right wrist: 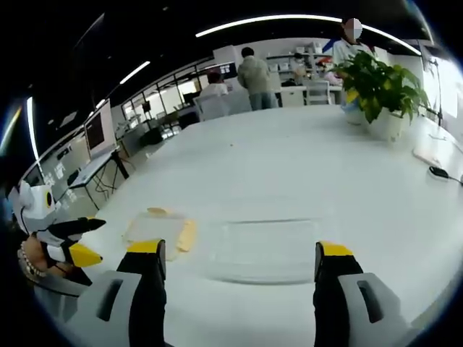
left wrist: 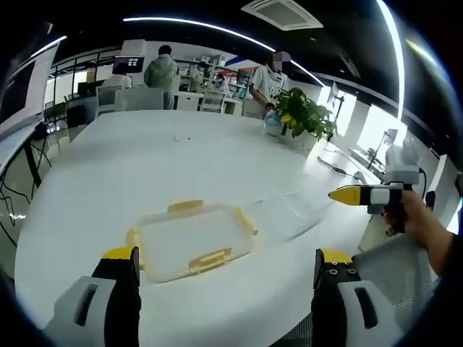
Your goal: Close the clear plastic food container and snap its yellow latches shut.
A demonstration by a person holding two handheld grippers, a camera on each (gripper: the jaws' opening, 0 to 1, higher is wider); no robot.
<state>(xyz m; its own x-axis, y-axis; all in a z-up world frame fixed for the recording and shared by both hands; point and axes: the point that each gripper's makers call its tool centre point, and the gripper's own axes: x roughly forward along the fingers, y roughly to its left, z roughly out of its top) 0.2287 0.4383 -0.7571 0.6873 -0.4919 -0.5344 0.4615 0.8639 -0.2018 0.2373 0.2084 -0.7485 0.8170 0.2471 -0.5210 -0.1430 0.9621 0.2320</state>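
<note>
A clear container piece with yellow latches (left wrist: 192,242) lies flat on the white table (left wrist: 145,166), just beyond my left gripper (left wrist: 228,264), which is open with nothing between its jaws. A second clear piece without latches (left wrist: 293,213) lies beside it on the right, apart from it. My right gripper (left wrist: 362,195) is held in a hand at the right, clear of both pieces. In the right gripper view the plain clear piece (right wrist: 264,249) sits ahead of the open right gripper (right wrist: 239,253). The latched piece (right wrist: 155,228) lies to its left, with the left gripper (right wrist: 69,242) beyond.
A potted plant (left wrist: 304,116) (right wrist: 380,87) stands at the far side of the table, with a black cable (right wrist: 438,172) near it. People (left wrist: 160,69) and chairs are behind the table. A desk (right wrist: 94,170) stands off to one side.
</note>
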